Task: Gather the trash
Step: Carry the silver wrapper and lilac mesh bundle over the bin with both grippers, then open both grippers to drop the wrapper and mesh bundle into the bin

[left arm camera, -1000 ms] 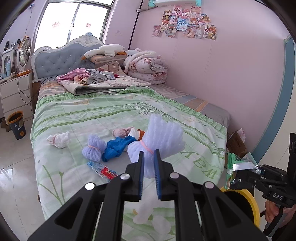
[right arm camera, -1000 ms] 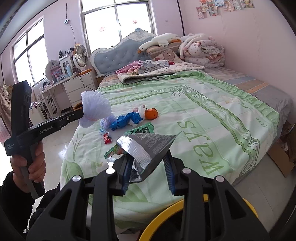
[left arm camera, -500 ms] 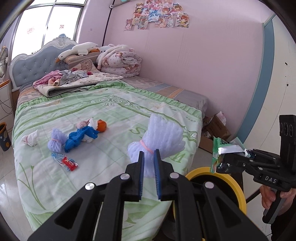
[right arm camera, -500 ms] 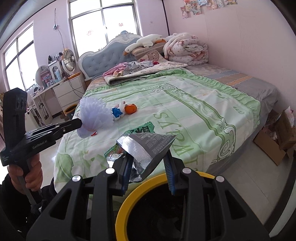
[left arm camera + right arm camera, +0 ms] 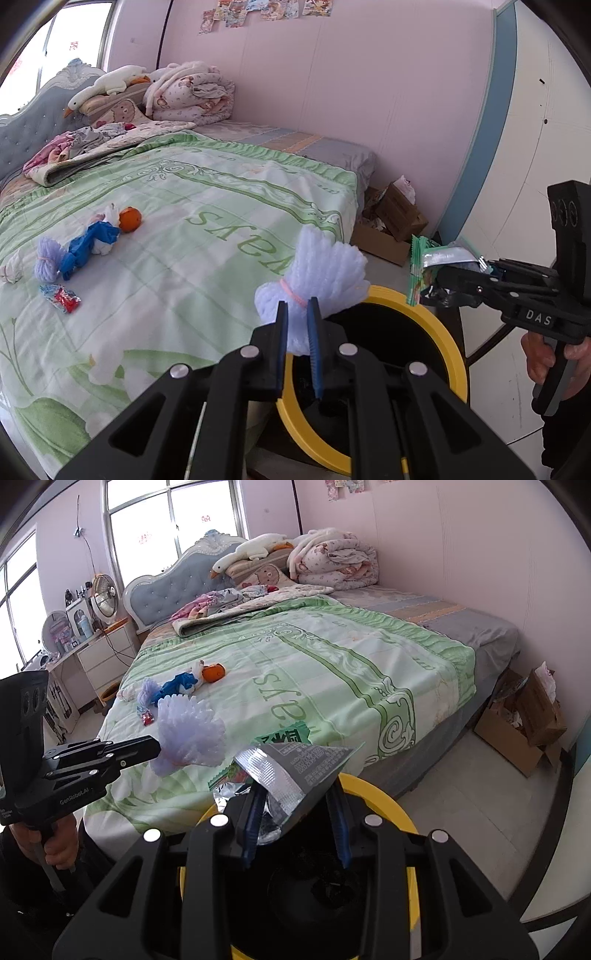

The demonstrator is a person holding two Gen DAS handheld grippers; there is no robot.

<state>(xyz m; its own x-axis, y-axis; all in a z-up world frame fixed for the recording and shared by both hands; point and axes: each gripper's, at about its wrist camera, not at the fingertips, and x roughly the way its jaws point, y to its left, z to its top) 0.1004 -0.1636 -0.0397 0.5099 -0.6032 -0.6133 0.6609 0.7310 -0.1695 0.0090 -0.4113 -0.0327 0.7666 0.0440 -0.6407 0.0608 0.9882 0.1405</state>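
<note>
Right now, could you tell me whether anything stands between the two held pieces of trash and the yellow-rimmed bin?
Nothing visible does. The white foam net in the left gripper and the snack wrapper in the right gripper both hang over the yellow-rimmed bin, whose dark mouth is uncovered.

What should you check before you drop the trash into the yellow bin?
1. Left tool pinching the white foam net: ok.
2. Right tool holding the snack wrapper: ok.
3. Yellow bin mouth open, nothing covering it: ok.
4. Foam net above the bin's mouth: cannot tell, it seems near the rim.
5. Wrapper above the bin's mouth: ok, judging from the right wrist view.
6. More trash left on the bed, such as the small red packet: not ok.
</note>
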